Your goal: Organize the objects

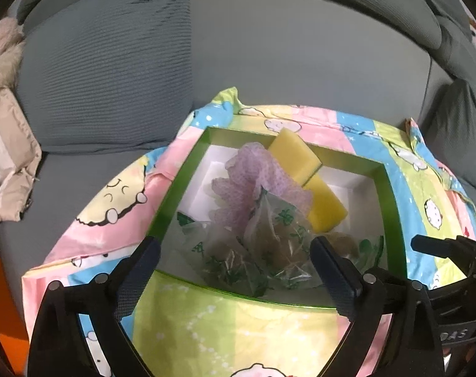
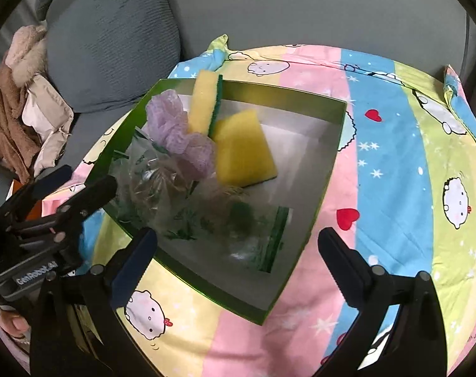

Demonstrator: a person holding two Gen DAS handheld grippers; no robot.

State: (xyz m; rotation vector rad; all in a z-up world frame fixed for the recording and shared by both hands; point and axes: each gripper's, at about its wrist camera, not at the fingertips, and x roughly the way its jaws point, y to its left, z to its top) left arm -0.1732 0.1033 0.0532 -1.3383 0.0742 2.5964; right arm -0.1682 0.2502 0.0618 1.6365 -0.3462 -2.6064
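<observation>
Two grippers: both in view, each with its jaws spread wide and nothing between them.
Left gripper: at the bottom of the left wrist view, poised over the near edge of the box; also seen at the lower left of the right wrist view.
Right gripper: at the bottom of the right wrist view, above the box's near corner; its tip shows at the right edge of the left wrist view.
Green box: open, white inside, resting on the cartoon-print cloth that covers the tabletop.
Yellow sponges: one lies flat in the box; the other, with a green scouring side, leans tilted against the far wall.
Purple cloth: crumpled, in the box, touching the sponges.
Clear zip bags: green-printed, piled in the near part of the box; contents unclear.
Grey cushion: upper left, on the sofa behind.
Jacket: bunched at the left edge.
</observation>
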